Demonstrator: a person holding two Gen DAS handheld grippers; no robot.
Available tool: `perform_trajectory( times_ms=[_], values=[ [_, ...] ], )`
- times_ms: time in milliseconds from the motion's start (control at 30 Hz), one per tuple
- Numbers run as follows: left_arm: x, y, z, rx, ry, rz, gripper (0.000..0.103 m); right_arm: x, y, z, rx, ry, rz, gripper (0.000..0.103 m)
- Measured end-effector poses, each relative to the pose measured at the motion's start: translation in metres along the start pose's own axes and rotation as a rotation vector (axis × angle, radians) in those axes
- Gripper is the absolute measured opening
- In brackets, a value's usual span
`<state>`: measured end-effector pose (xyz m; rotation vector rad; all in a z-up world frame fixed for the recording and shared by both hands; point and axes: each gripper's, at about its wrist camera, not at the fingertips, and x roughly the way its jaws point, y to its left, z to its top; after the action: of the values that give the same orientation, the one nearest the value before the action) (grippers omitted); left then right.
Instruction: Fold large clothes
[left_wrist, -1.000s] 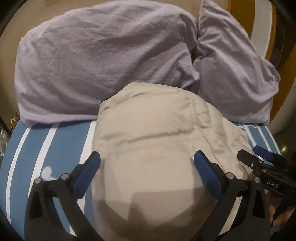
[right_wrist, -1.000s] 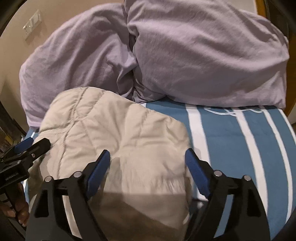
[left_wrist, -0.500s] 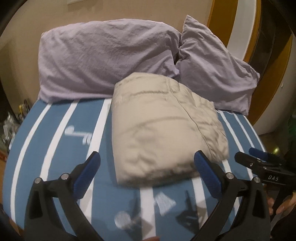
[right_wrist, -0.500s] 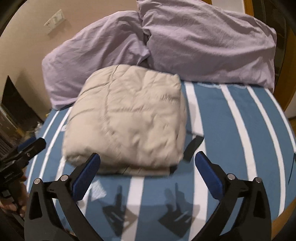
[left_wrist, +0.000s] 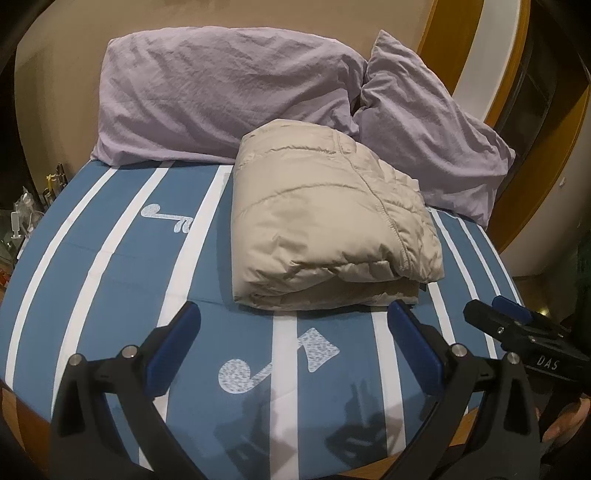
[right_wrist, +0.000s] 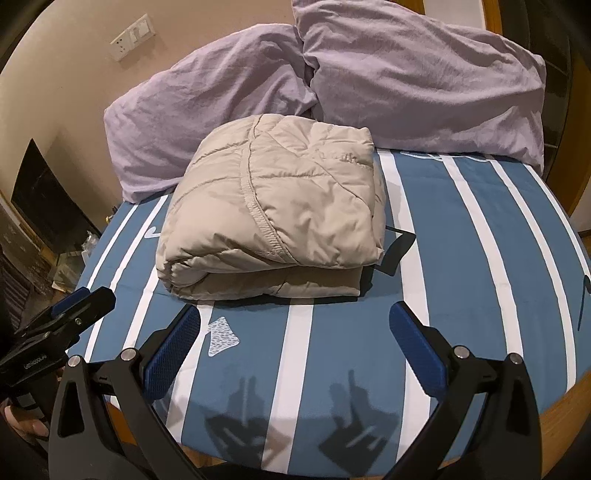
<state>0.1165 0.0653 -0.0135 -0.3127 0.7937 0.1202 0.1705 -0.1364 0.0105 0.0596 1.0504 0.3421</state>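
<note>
Both of your grippers pulled back from the beige padded jacket (left_wrist: 328, 225) over the last second: it had filled the space between the jaws in each wrist view, and at this moment it lay wholly beyond them, with a band of bare bed (left_wrist: 122, 258) between its near edge and your fingertips. You had the left gripper (left_wrist: 293, 343) with its jaws spread wide and nothing between them but striped bedcover, and the right gripper (right_wrist: 295, 343) was the same, jaws spread as far as they go and empty. That reads as a release and retreat, so the fold looks finished, or very nearly: the jacket sat as a compact, thick bundle, doubled over itself, its stitched hem curving across the top layer and the fold's rounded edge facing your jaws. From the left jaws it lay ahead and slightly toward the right one; from the right jaws, ahead and toward the left one. A dark strap or tab (right_wrist: 397, 251) poked out from under the bundle on the side of the right jaw of your right gripper, which you might still have wanted to tuck in. Beyond the jacket, two lilac pillows (left_wrist: 229, 96) leaned against the wall, the bundle's far edge touching or just meeting them, leaving no room to push it farther away from the jaws. Nothing stood between your jaws and the bundle; the grippers were near each other, each showing at the edge of the other's view.
</note>
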Motion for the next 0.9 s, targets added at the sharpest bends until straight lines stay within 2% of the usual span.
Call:
perform_trajectory(
  times_ms=[333,900],
  values=[
    [-0.0007,-0.0026,-0.0053,0.001,0.004,-0.045,0.101,-0.0005,0.0031,-0.0064,0.0,0.005,0.004,0.102],
    [0.0006,-0.0067,-0.0067,0.023,0.004,-0.048,0.101,0.0019,-0.0011,-0.0089,0.008,0.018,-0.001,0.102]
  ],
)
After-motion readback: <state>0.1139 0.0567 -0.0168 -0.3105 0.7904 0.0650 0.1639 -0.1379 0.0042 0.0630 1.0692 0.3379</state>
